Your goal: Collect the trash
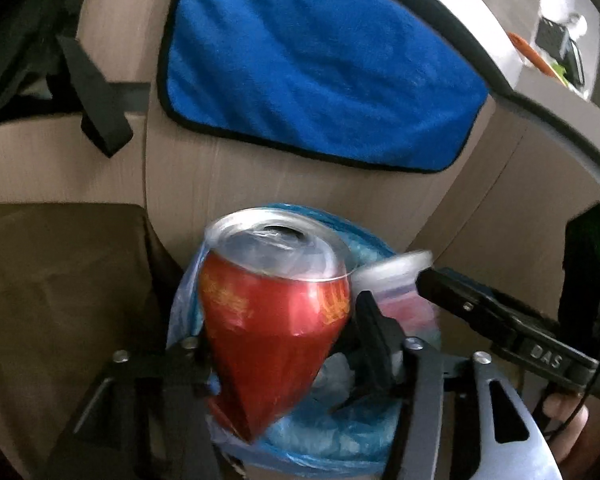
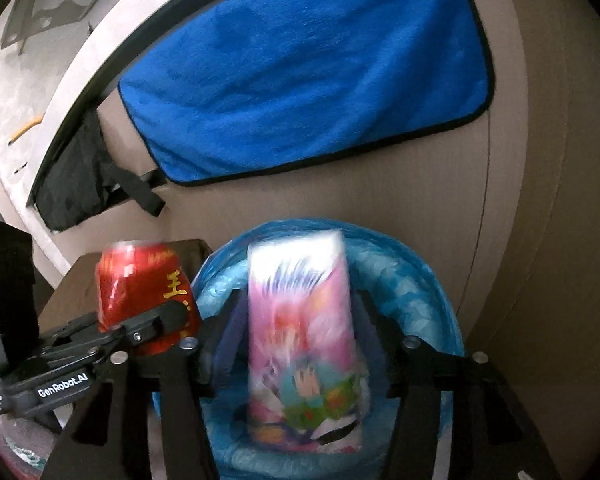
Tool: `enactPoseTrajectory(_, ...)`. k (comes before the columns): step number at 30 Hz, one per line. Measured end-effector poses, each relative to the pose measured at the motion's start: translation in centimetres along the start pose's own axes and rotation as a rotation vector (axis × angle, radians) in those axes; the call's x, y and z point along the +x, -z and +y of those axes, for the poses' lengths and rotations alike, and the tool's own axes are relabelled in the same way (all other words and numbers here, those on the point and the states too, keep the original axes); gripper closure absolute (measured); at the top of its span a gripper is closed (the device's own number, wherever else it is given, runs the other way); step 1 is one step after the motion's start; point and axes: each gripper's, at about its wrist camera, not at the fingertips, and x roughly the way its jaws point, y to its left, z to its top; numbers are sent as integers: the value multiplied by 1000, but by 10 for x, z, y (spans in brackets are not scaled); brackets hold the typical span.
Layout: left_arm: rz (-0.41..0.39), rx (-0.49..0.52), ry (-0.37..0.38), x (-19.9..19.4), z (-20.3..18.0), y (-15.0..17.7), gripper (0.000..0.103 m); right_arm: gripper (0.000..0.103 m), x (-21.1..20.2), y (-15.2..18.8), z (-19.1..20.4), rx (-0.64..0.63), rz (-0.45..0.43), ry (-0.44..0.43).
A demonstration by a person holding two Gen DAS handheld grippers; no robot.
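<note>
A dented red drink can (image 1: 272,320) stands upright between the fingers of my left gripper (image 1: 284,344), over a bin lined with a blue bag (image 1: 340,440). The can is blurred and the jaws stand apart from it, open. In the right wrist view a pink printed packet (image 2: 304,340) hangs blurred between the spread fingers of my right gripper (image 2: 300,320), with a gap on each side, above the same bin (image 2: 420,292). The red can (image 2: 144,292) and the left gripper's finger (image 2: 160,320) show at the left there.
A blue towel (image 1: 320,68) hangs on the beige cabinet front (image 1: 228,184) behind the bin. A black strap (image 1: 96,108) dangles at the left. A brown box-like surface (image 1: 60,280) stands left of the bin. A person's fingers (image 1: 568,412) hold the right gripper's handle.
</note>
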Motion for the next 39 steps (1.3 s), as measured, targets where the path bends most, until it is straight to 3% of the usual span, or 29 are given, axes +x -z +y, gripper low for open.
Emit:
enactPoseTrajectory(8, -36, -17, 10, -19, 3, -5, 25, 44, -17, 8, 5, 6, 1, 10)
enactPoseTrajectory(10, -56, -11, 5, -31, 0, -4, 24, 44, -25, 15, 9, 6, 2, 7)
enactPoseTrajectory(14, -110, 16, -47, -73, -6, 9, 14, 44, -44, 28, 19, 22, 4, -22)
enactPoseTrajectory(20, -176, 93, -231, -157, -15, 64, 14, 38, -91, 61, 56, -15, -6, -39)
enactPoseTrajectory(25, -221, 76, -269, -210, -19, 110, 14, 29, -134, 107, 103, -160, -95, 69)
enactPoseTrajectory(28, -245, 105, -309, -234, -25, 131, 14, 28, -154, 134, 120, -179, -129, 99)
enactPoseTrajectory(34, -310, 168, -446, -269, -43, 160, 14, 26, -184, 177, 138, -170, -147, 72)
enactPoseTrajectory(39, -342, 125, -501, -284, -37, 164, 14, 26, -195, 196, 147, -200, -162, 111)
